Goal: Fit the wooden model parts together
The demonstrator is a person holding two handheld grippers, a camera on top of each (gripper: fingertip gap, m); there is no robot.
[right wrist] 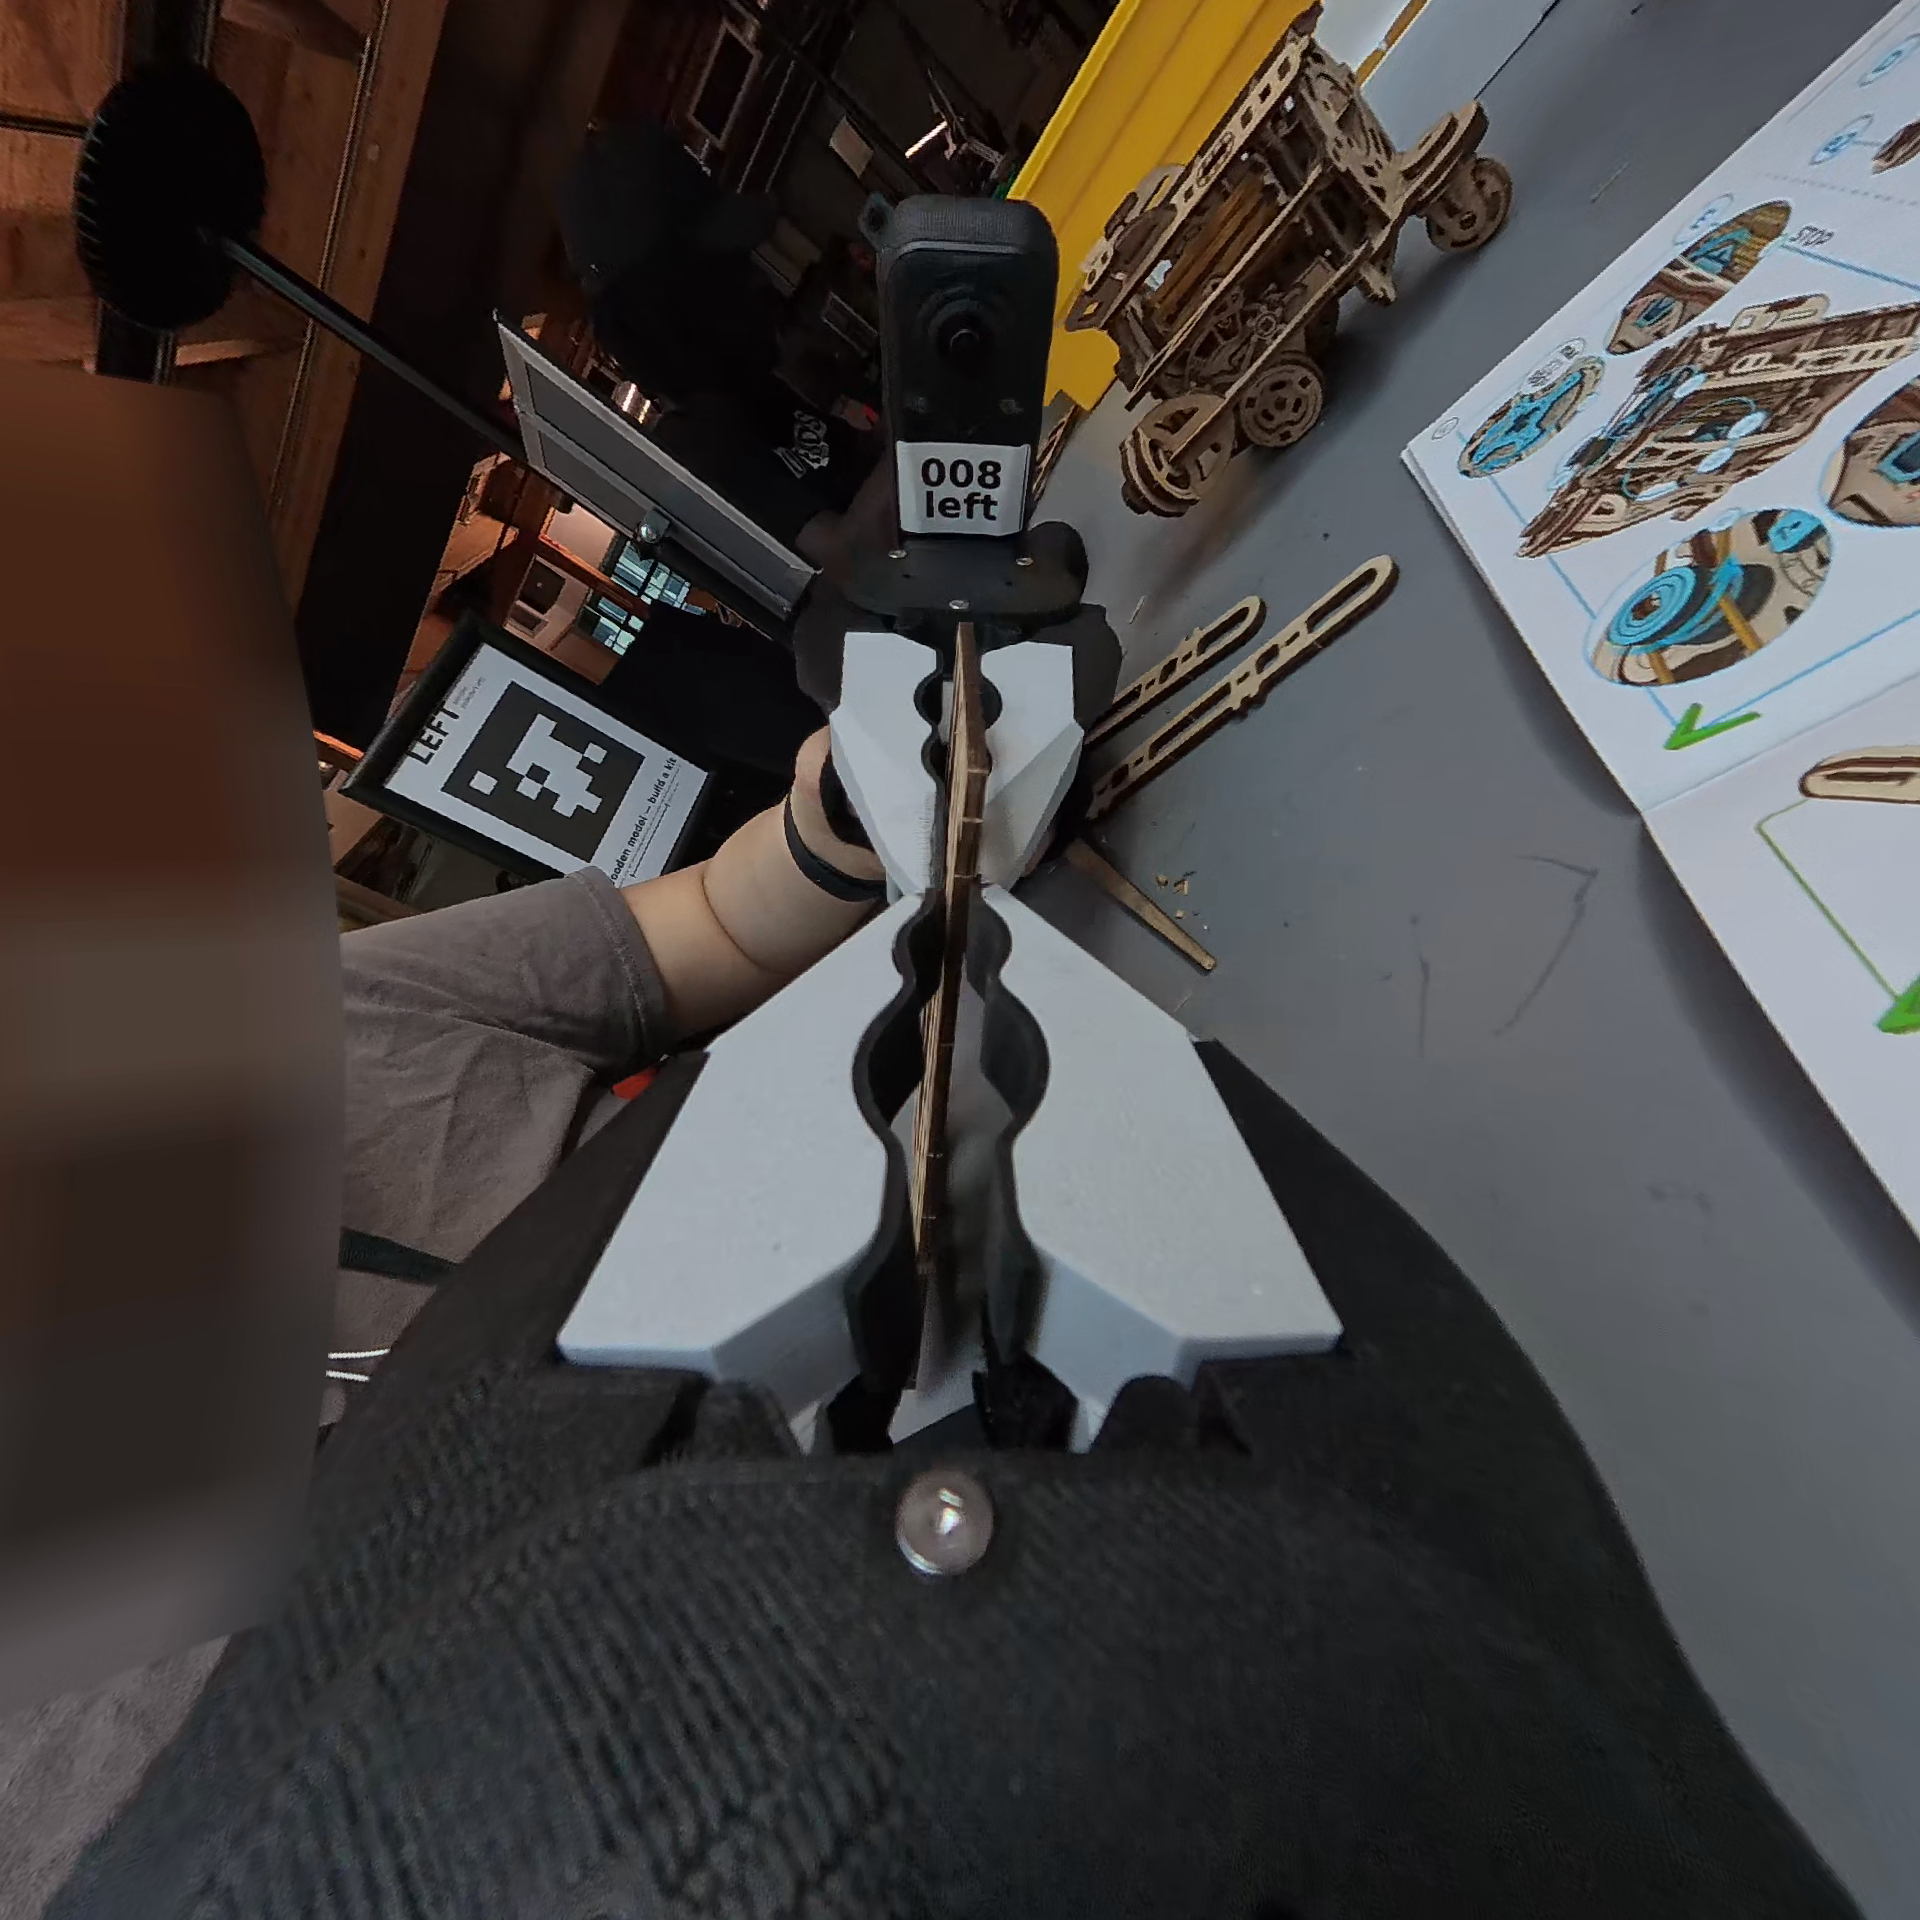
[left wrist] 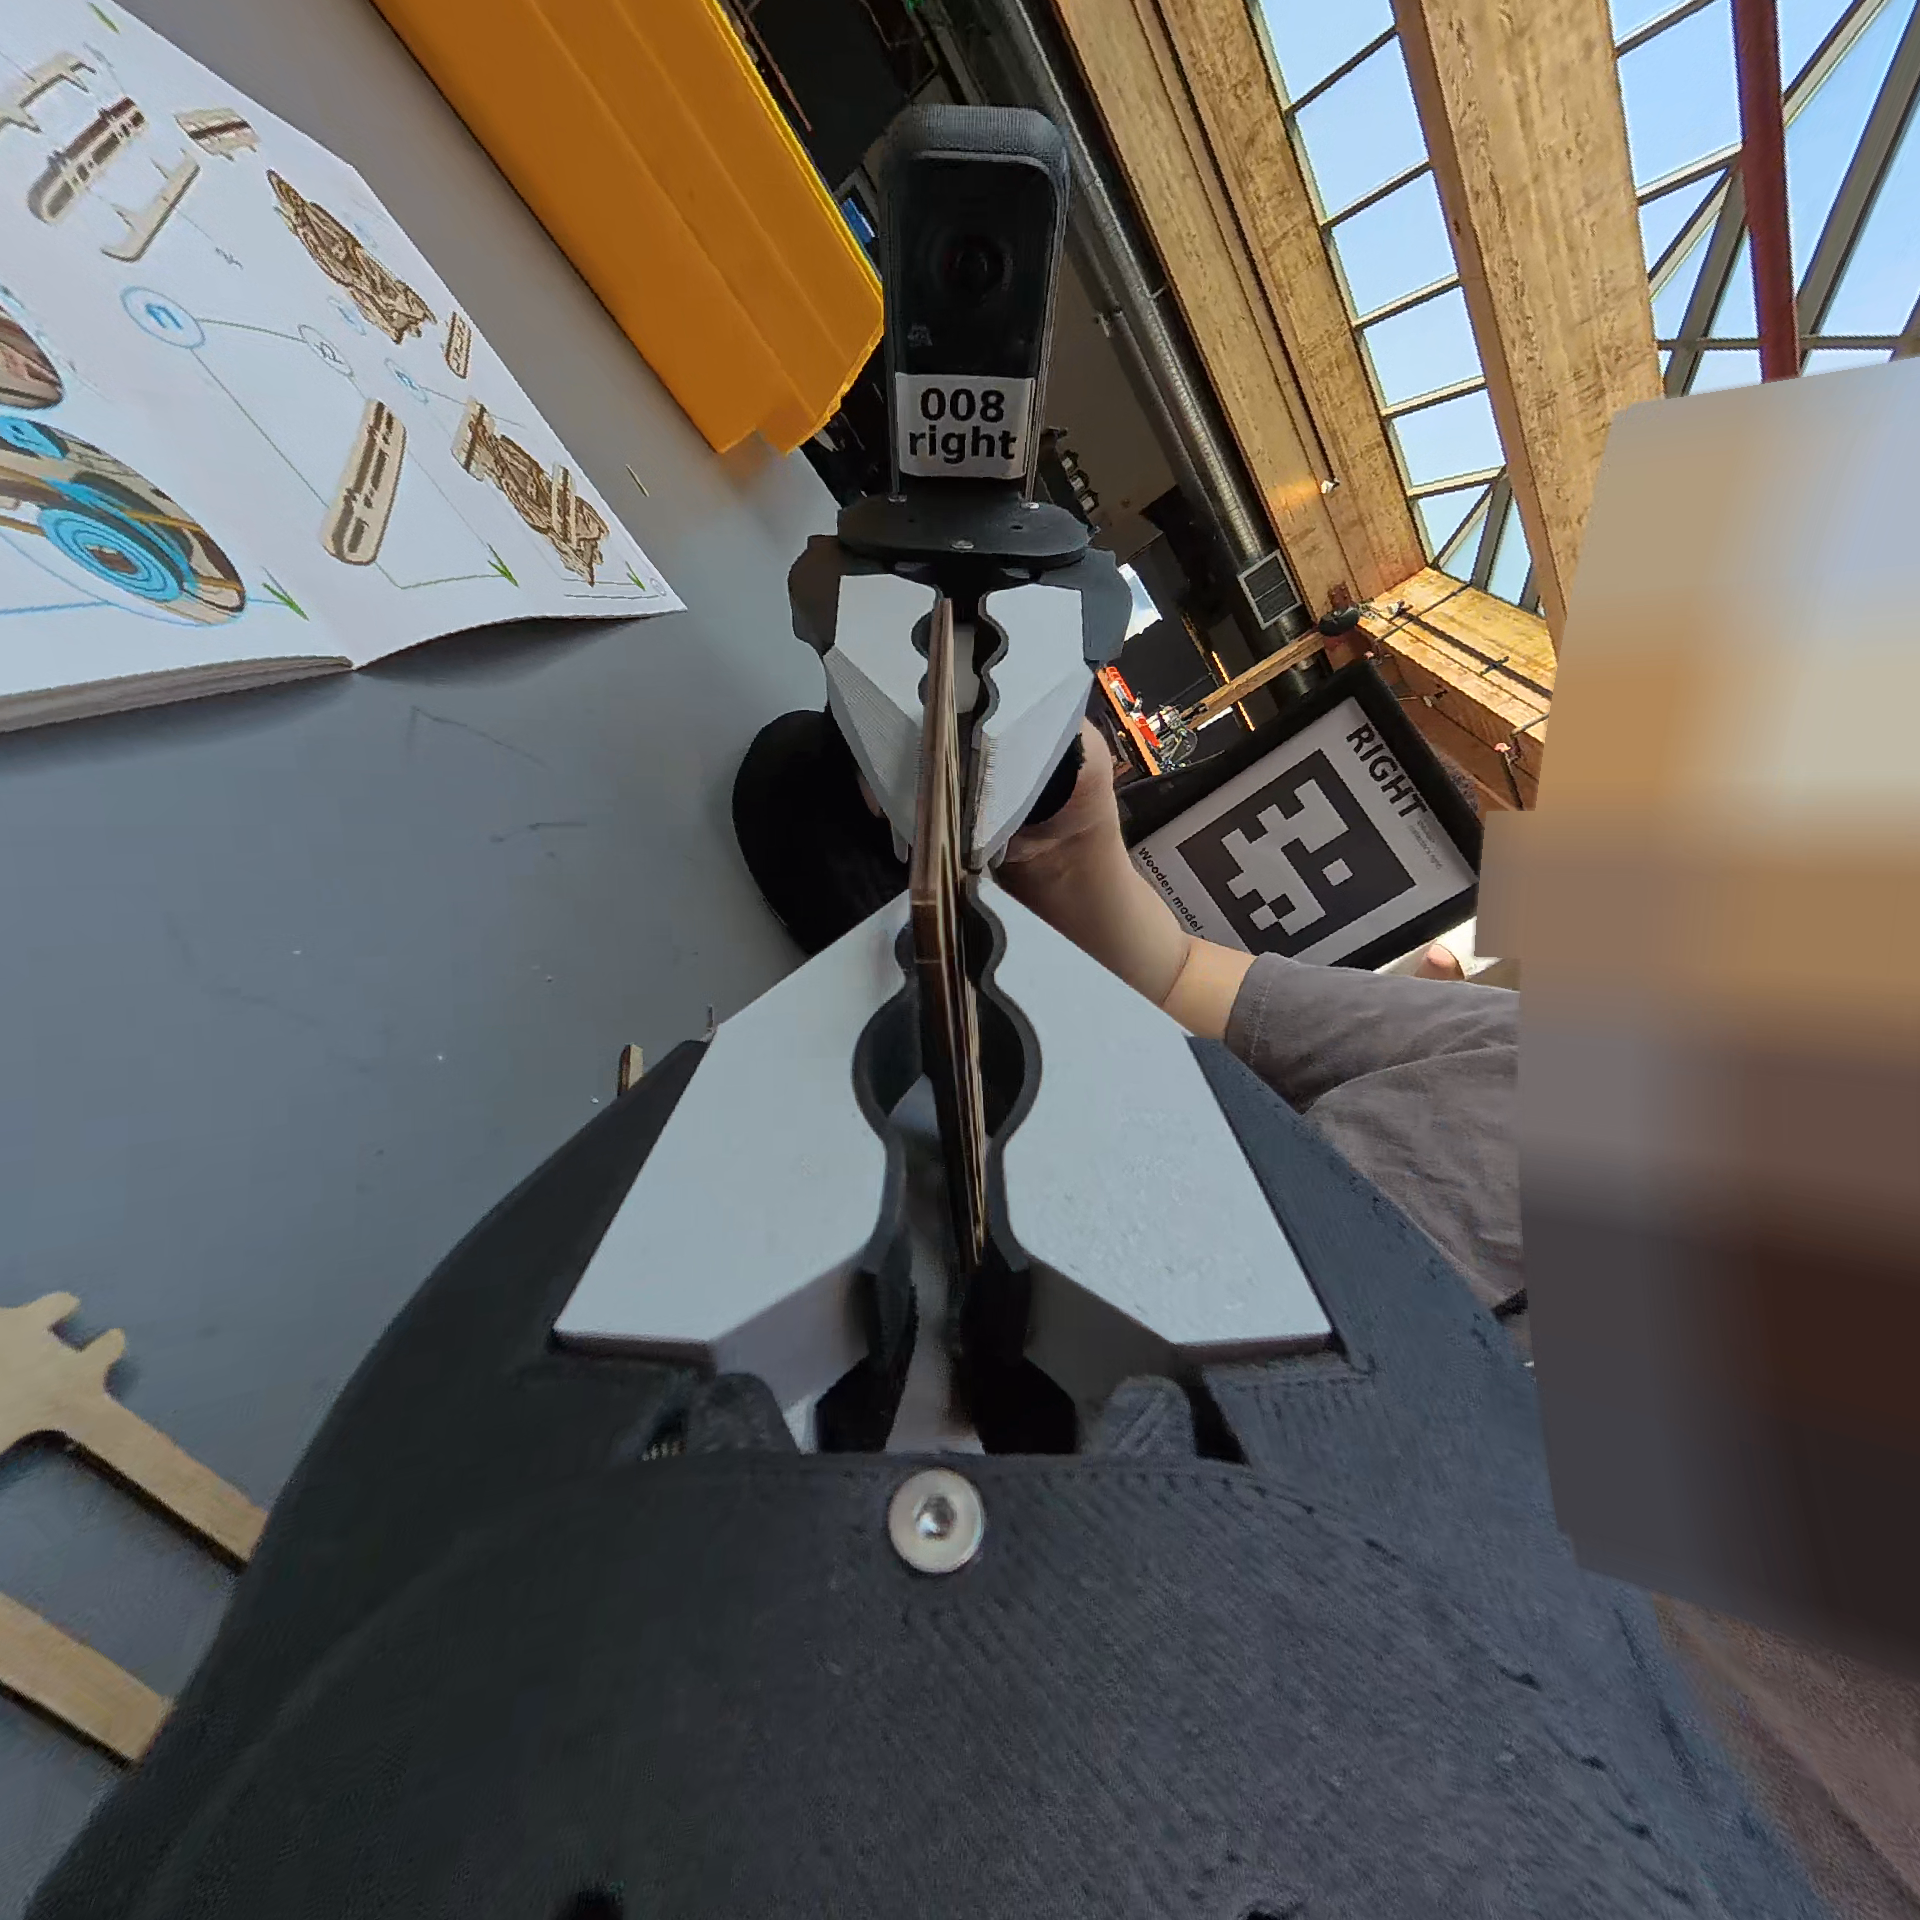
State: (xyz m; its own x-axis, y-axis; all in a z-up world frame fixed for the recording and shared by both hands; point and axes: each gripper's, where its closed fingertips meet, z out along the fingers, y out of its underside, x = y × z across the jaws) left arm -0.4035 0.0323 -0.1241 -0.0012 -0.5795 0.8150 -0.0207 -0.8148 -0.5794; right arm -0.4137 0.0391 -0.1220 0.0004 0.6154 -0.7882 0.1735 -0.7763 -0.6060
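two grippers meet tip to tip above the grey desk point(right wrist: 1403, 831), both clamped on one thin wooden sheet part point(left wrist: 948, 935) held edge-on between them. the left gripper point(left wrist: 951, 940) has its grey fingers point(left wrist: 790, 1174) closed on one end, and the right gripper point(right wrist: 951, 914) pinches the other end. loose slotted wooden strips point(right wrist: 1226, 665) lie on the desk behind, a built wooden model vehicle point(right wrist: 1257, 281) stands farther back, and an open instruction booklet point(right wrist: 1714, 468) lies to the side, near a yellow bin point(left wrist: 665, 187).
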